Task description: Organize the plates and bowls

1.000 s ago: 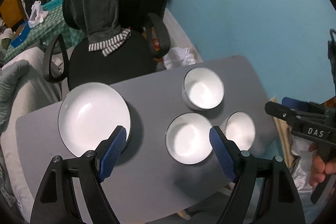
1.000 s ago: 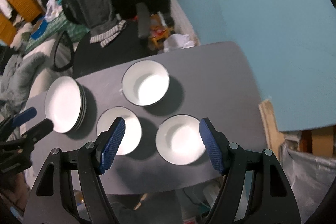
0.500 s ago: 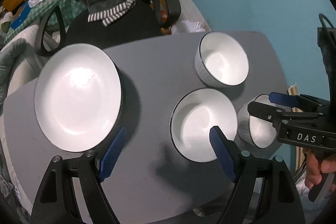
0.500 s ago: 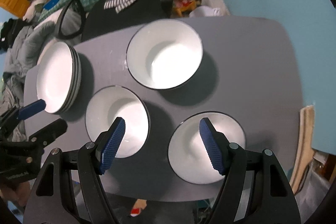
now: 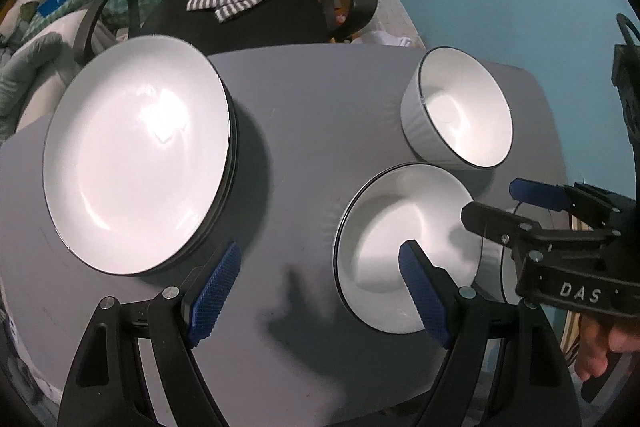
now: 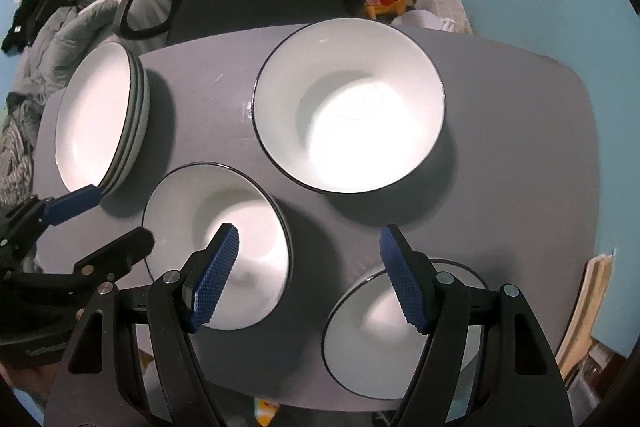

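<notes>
- both grippers have dropped low over the grey worktop (image 6: 500,115) in the past second; the dishes now fill each wrist view, where a moment ago they sat small and far below.
- our left gripper (image 5: 320,291) hangs with its blue pads spread wide and holding nothing, between the stack of plates (image 5: 136,151) on its left and the near-left bowl (image 5: 400,239) on its right.
- our right gripper (image 6: 308,279) is equally splayed and empty, one pad above the near-left bowl (image 6: 216,227), the other above the near-right bowl (image 6: 392,331).
- the large bowl (image 6: 352,103) stands at the far side of the worktop, apart from the rest (the three bowls remain separate, none nested).
- we judge that the approach is done and the first grasp is due, likely on a bowl rim; nothing is lifted yet.
</notes>
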Motion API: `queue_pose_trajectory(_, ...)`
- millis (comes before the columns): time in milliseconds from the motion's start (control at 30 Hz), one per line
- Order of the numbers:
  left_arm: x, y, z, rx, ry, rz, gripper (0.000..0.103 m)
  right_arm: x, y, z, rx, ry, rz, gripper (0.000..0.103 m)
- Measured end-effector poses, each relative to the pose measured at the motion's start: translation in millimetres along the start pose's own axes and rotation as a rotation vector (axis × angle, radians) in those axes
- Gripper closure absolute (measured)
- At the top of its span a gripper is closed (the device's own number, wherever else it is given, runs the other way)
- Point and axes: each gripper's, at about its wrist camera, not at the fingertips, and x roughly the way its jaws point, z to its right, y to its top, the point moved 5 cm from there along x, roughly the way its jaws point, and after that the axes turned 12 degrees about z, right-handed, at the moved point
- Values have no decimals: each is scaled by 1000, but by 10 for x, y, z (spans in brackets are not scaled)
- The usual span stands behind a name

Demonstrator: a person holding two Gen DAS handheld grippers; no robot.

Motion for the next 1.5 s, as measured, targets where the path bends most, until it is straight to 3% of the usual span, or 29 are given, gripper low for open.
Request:
queue_pose_trajectory(400, 225, -117, -34, -36, 18, -44, 21, 202, -83, -19, -17, 40, -39, 31)
queue_pose_trajectory(633, 334, -143, -12, -18, 33, -54, 21, 327, -116, -33, -35, 64, -69, 44)
queue_pose_trajectory(733, 351, -173, 2, -31, 28, -63, 22, 323, -91, -41, -71, 36, -52, 47)
queue_pose_trajectory(800, 371, -187, 2, -43, 30, -70, 26, 345, -91, -63, -73, 65, -71, 57)
queue_pose_trajectory(900, 380, -209, 1, -55, 23, -74, 35, 362, -89, -96, -99, 63, -81, 63)
queue_pose_trajectory(1133, 441, -299, -13, -79, 15, -111, 64, 413, -100, -185, -142, 84, -102, 84)
queue_pose_trajectory(1367, 521, -334, -62, -129, -49, -119, 90, 450, -105, -162, -161, 77, -103, 92)
queue_pose_trajectory(1500, 514, -364, 17, -93, -18, -109, 91, 458, -90, -170, -159, 68, -99, 93)
